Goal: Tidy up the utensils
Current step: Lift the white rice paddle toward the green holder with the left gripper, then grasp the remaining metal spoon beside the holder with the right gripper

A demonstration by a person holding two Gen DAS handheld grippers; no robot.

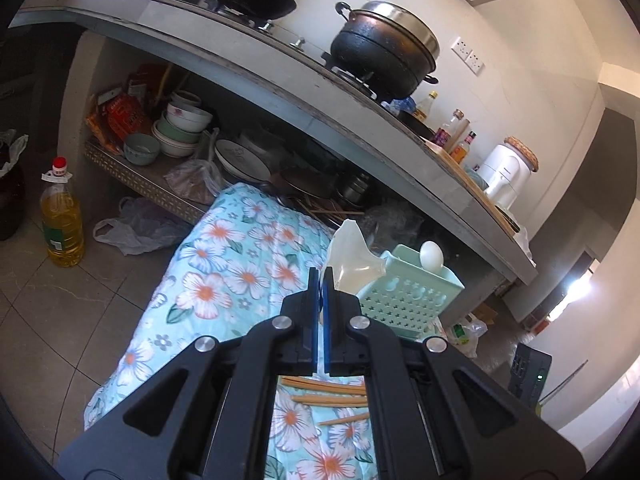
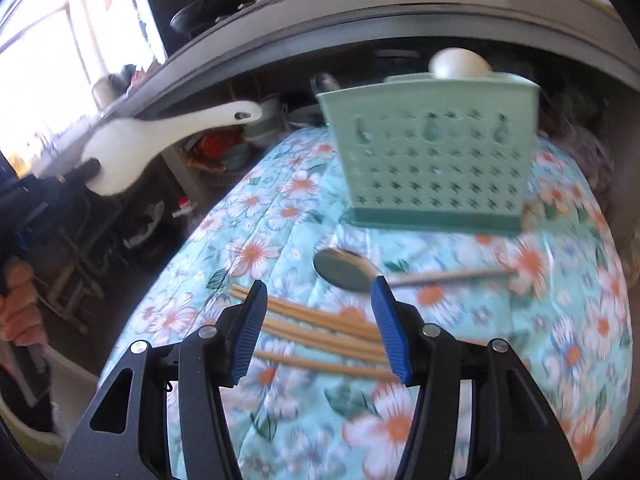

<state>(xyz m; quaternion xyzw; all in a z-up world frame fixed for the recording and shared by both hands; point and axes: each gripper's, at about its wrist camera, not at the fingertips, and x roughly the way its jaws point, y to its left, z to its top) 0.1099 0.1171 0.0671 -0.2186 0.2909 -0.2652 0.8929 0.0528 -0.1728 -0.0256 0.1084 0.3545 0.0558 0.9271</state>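
My left gripper is shut on a white plastic rice paddle and holds it in the air beside the mint green utensil holder. The right wrist view shows the same paddle held up at the left. The holder stands on the floral cloth and has a white spoon end sticking out. My right gripper is open, low over several wooden chopsticks lying on the cloth. A metal spoon with a wooden handle lies just beyond its fingertips.
The floral cloth covers a small table in front of a kitchen counter. Bowls and plates fill the shelf under the counter. An oil bottle and plastic bags stand on the floor at the left.
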